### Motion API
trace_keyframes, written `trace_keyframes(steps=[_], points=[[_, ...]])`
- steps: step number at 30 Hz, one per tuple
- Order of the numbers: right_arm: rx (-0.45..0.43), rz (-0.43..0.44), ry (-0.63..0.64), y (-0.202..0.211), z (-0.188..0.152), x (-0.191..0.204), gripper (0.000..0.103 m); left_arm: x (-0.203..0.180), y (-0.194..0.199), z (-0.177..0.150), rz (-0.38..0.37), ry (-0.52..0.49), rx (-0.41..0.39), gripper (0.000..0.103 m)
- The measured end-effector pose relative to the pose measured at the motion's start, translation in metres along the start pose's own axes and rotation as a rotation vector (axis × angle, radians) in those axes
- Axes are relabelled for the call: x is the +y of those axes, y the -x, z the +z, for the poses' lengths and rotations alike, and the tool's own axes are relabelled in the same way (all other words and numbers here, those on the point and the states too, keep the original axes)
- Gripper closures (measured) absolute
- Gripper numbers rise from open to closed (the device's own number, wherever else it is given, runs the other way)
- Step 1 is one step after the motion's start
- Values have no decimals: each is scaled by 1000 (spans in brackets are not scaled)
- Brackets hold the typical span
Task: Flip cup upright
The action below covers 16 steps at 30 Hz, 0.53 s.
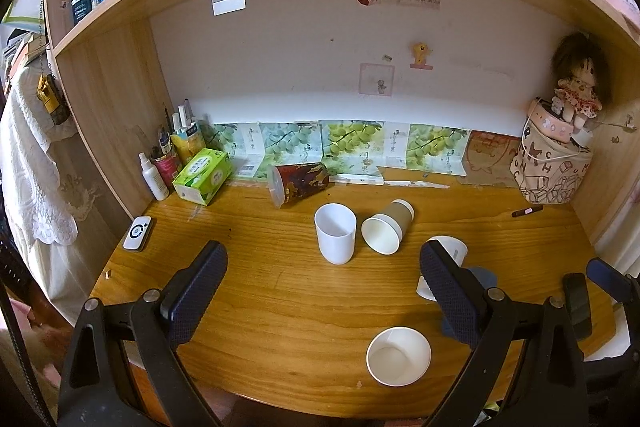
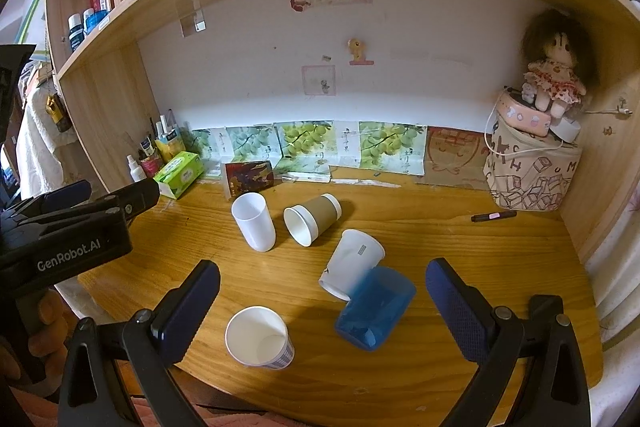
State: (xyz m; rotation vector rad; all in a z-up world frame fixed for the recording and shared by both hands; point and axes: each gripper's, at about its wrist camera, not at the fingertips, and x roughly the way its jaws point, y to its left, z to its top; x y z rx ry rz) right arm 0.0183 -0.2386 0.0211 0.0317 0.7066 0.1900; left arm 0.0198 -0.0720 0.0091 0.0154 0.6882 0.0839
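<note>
**K:** Status on both claws?

**M:** Left gripper (image 1: 322, 291) jaws spread wide, nothing between the pads. Right gripper (image 2: 322, 311) same: wide apart, holding nothing. Both hang over the near edge of the desk (image 2: 460, 239).

**K:** Cups? Use the tall white cup as reference.

**M:** Tall white cup (image 2: 255, 223) stands upright, mouth up, mid-desk. Just right of it, brown-sleeve cup (image 2: 312, 219) lies on its side, open mouth toward the cameras, lidded-looking base pointing to the back wall. Nearly touching the white one in the left wrist view; can't tell if they make contact.

**K:** Others down?

**M:** Three more. Dark patterned cup (image 1: 300, 183) on its side behind the tall white cup, clear rim pointing left. White paper cup (image 2: 352, 263) on its side to the right and nearer than the tall white cup, base pointing away. Blue translucent cup (image 2: 374, 307) also tipped over, right against that paper cup's mouth end and overlapping it in view.

**K:** Anything else upright?

**M:** Striped paper cup (image 2: 258, 337), mouth up, nearer than the tall white cup, close to the front edge.

**K:** Clutter?

**M:** Green tissue box (image 1: 203, 175) far left of the white cup, at the back. Marker (image 2: 494, 215) well to its right.
</note>
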Motion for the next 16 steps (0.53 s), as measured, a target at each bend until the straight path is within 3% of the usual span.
trace_keyframes(steps=[16], points=[[23,19,-17,-5,1,-6,0,-1,-5,3,-3,0,16,5]])
